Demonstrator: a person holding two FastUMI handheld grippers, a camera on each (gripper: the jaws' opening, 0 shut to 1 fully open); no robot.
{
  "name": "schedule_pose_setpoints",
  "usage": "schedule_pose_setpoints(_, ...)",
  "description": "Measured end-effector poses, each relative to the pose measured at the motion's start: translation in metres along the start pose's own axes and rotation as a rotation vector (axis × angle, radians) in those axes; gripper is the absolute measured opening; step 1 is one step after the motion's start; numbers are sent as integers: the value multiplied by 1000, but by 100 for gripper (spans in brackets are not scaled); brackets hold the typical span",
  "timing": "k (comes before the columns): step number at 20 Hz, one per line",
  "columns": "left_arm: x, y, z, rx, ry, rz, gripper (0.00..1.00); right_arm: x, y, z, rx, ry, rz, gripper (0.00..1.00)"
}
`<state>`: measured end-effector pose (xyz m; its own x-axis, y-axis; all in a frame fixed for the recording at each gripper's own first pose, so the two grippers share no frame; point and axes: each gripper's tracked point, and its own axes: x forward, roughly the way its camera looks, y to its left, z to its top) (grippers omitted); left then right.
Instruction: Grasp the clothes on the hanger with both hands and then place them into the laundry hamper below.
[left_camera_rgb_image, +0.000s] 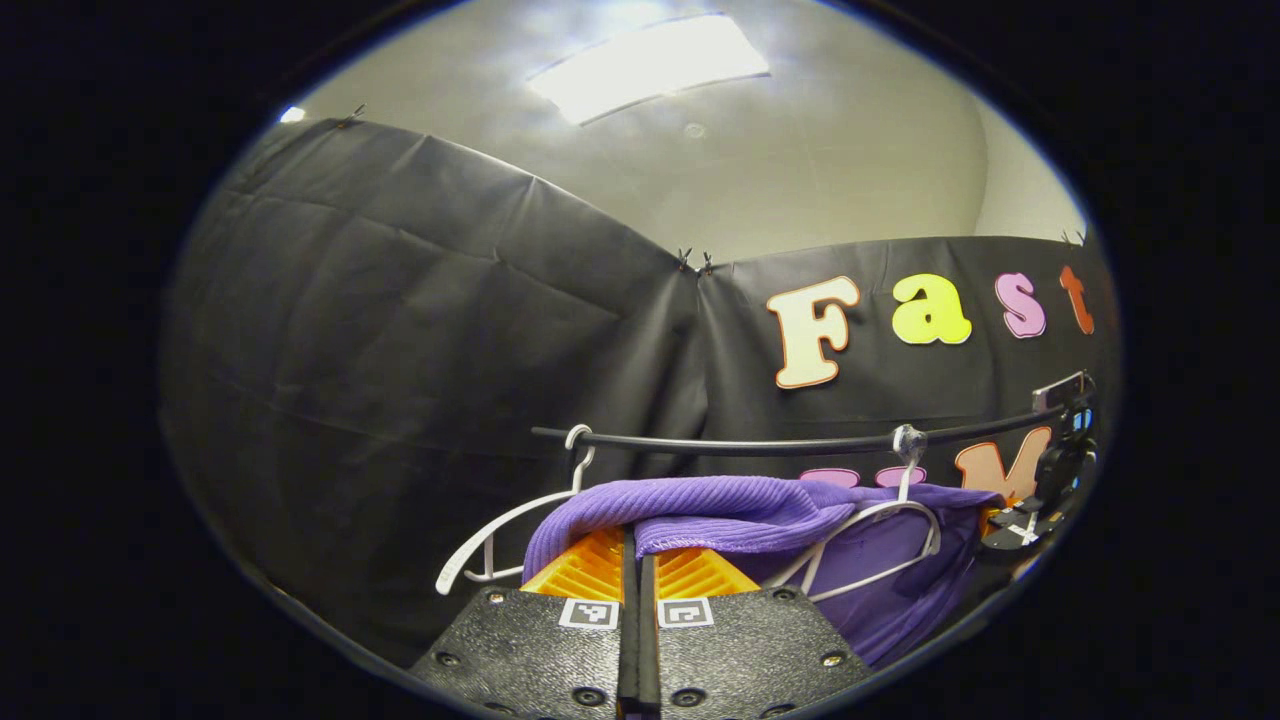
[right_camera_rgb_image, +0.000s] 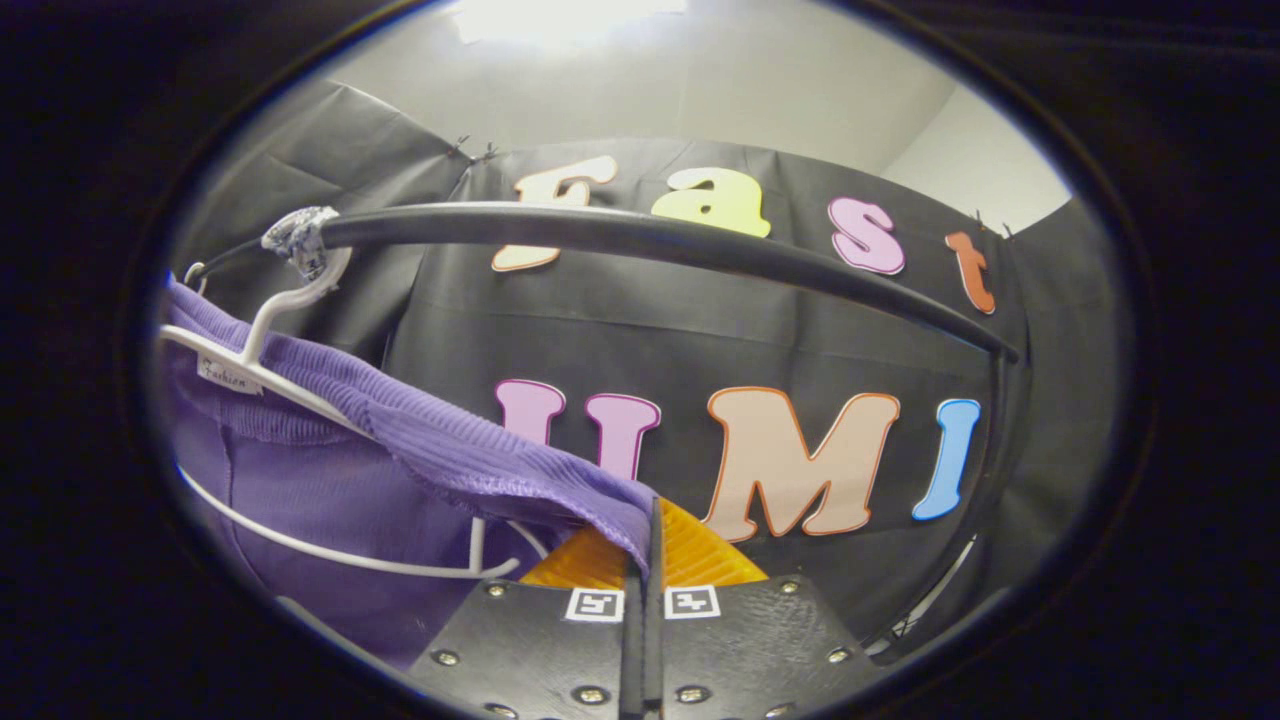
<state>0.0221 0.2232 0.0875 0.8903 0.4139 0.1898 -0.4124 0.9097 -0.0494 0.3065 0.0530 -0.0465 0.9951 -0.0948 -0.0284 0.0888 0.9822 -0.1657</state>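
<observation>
The black rail runs across the booth above me and carries everything else, so what I want hangs high and I reach up for it from below; the purple garment is draped over the two white hangers and sags between them, which is why its folded top edge is the part that offers itself to a grip; one white hanger hooks the rail on the left of the left gripper view, the other white hanger hangs from a wrapped hook near the rail's end in the right gripper view; my left tongs are pressed together with the cloth's top fold lying over their tips, pinching it as far as I can judge; my right tongs are likewise pressed together, nipping the garment's outer corner; the hamper should sit below, out of my sight.
</observation>
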Motion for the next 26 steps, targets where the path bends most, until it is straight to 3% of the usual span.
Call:
schedule_pose_setpoints(11,46,-5,-40,-9,46,-70,2,32,-11,-23,-32,21,-63,1)
schedule_pose_setpoints(26,65,0,-97,-5,122,-102,0,58,4,-64,-101,81,-64,1)
